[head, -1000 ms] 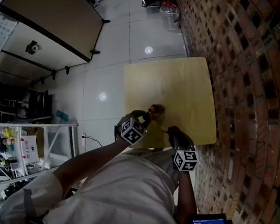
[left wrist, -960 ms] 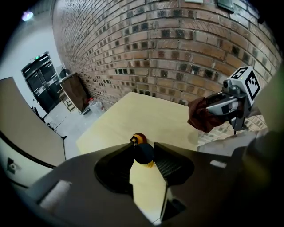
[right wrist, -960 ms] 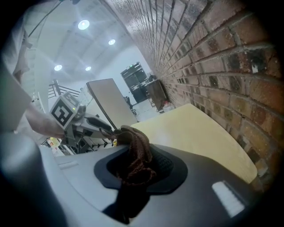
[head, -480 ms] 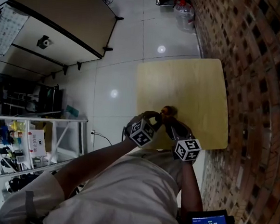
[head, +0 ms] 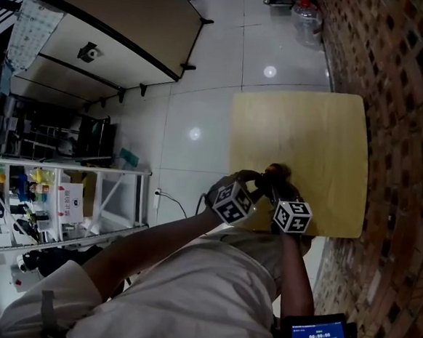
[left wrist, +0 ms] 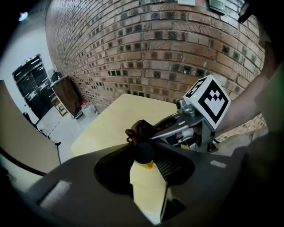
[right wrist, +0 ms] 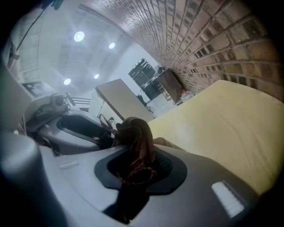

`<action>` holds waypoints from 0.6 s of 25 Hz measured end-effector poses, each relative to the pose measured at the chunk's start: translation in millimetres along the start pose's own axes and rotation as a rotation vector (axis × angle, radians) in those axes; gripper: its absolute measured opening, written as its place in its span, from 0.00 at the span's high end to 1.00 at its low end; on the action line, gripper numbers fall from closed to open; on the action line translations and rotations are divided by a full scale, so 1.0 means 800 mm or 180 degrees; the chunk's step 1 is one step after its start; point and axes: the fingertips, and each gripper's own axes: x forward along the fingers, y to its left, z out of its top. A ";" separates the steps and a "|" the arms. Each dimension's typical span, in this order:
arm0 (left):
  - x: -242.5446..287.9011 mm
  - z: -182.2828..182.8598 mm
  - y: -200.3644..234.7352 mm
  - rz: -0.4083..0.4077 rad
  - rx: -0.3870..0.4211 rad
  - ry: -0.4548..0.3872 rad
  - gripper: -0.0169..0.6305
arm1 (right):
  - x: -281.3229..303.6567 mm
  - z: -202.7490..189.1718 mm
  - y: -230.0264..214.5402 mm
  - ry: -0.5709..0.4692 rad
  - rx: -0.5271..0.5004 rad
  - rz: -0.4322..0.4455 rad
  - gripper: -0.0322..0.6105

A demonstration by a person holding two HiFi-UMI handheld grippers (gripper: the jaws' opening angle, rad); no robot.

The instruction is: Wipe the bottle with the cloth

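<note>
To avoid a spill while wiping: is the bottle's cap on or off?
On. In the left gripper view a dark round cap sits atop the pale yellow bottle.

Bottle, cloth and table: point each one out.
Bottle [left wrist: 147, 186]: left gripper view, pale body below the dark cap.
Cloth [right wrist: 138, 148]: right gripper view, bunched middle.
Table [head: 309, 132]: head view, bare top.

Pale wooden table [head: 309, 128], smooth and matt; brown cloth [right wrist: 135, 142], rough-woven; bottle [left wrist: 146, 186] smooth plastic; floor tiles [head: 201, 113] glossy; brick wall [head: 406, 107] rough.
</note>
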 end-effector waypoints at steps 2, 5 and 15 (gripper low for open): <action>0.001 0.000 0.000 0.0001 -0.0002 -0.0007 0.72 | 0.005 -0.007 -0.011 0.0089 -0.0168 -0.0131 0.83; 0.003 -0.003 -0.001 0.0003 -0.0004 -0.0003 0.72 | 0.016 -0.035 -0.035 0.0319 -0.0260 -0.0330 0.83; 0.004 0.006 -0.006 0.0020 0.0112 -0.0053 0.72 | 0.051 -0.105 -0.099 0.1213 -0.0017 -0.0724 0.83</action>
